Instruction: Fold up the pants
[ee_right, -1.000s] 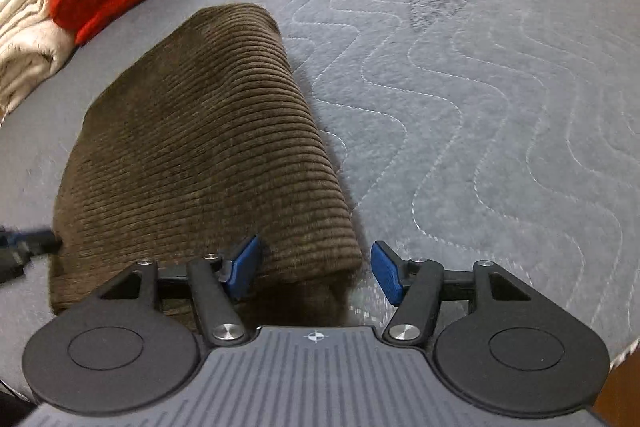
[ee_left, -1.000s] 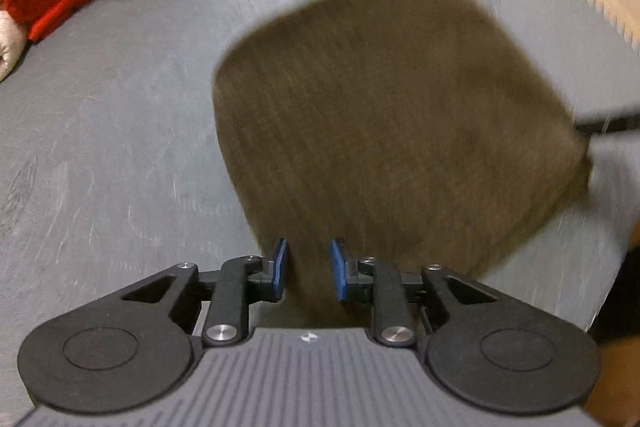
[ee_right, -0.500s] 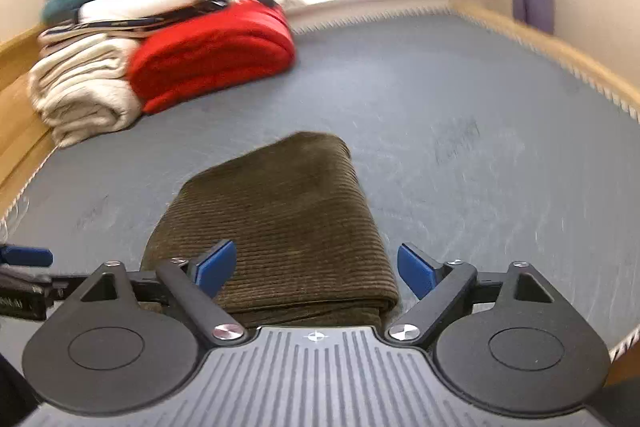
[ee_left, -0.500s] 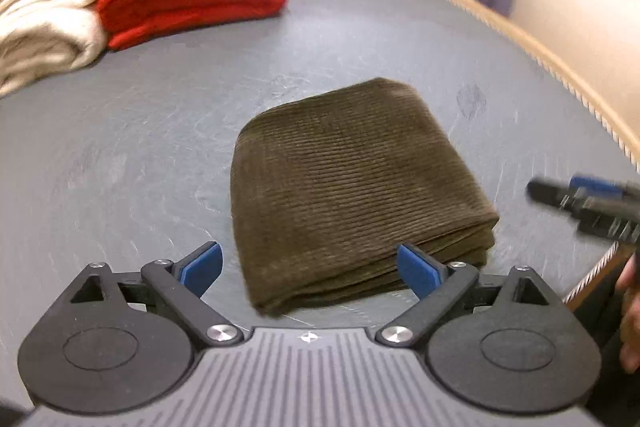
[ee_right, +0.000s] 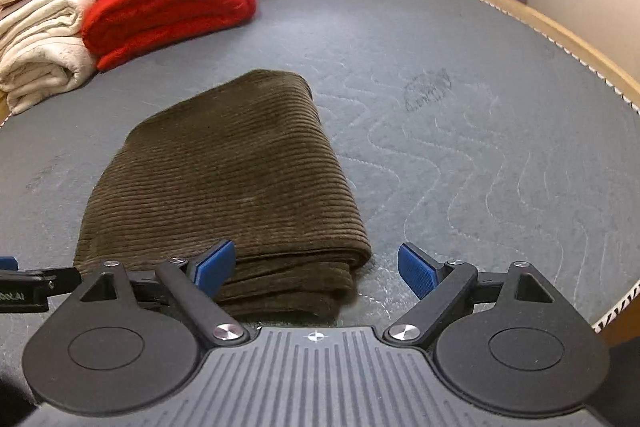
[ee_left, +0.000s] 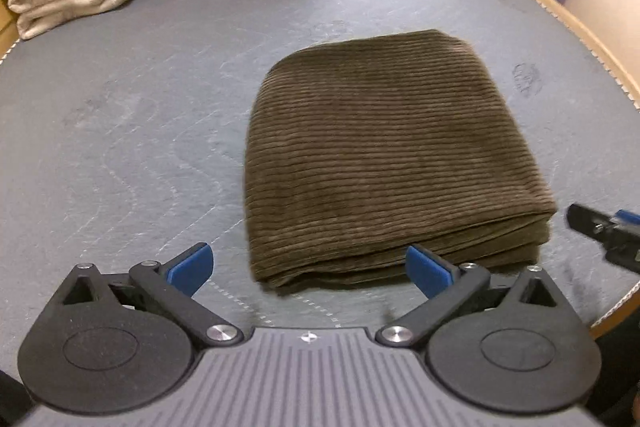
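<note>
Brown pants (ee_left: 384, 155) folded in neat rectangle, lying flat on grey mattress (ee_left: 120, 131). Left hand-held gripper (ee_left: 310, 267) & right hand-held gripper (ee_right: 316, 269) both wide apart, holding nothing, just short of near edge

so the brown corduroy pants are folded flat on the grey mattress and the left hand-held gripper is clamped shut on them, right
Not quite. The left hand-held gripper is open and holds nothing, as the left wrist view shows. The brown corduroy pants do lie folded flat on the grey mattress.
</note>
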A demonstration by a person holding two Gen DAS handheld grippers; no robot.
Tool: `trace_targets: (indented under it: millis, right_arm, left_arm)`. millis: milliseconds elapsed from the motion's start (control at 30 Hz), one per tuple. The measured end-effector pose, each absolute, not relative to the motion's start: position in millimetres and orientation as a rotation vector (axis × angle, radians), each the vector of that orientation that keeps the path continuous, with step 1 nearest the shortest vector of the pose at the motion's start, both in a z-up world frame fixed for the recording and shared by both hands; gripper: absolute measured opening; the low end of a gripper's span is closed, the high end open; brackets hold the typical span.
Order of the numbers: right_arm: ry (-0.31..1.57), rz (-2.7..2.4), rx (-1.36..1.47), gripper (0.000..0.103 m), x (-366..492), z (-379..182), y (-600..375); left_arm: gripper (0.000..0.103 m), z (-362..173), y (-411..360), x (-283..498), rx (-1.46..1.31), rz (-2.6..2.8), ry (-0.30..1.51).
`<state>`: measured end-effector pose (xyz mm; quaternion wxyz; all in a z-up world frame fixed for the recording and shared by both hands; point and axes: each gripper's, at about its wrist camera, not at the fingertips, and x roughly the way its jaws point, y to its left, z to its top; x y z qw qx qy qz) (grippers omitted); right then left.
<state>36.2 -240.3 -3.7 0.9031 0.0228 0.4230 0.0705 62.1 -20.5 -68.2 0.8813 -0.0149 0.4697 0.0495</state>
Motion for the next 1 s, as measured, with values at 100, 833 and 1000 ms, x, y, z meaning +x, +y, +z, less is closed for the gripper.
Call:
trace_targets:
  millis: [100, 833, 1000]
  right_arm:
    - [0.867, 0.152, 0.020, 0.089, 38, -8, -235]
    - [0.842, 0.214, -0.098, 0.089, 36, -12, -221]
    - [0.836, 0.223, -0.104, 0.089, 35, -11, -219]
  left_arm:
    - [0.103, -66, -25, 65, -0.031, 0.093, 0.960]
    - [0.103, -76, -36, 77, -0.036, 0.079, 0.974]
    - [0.103, -76, -36, 77, -0.038, 0.079, 0.978]
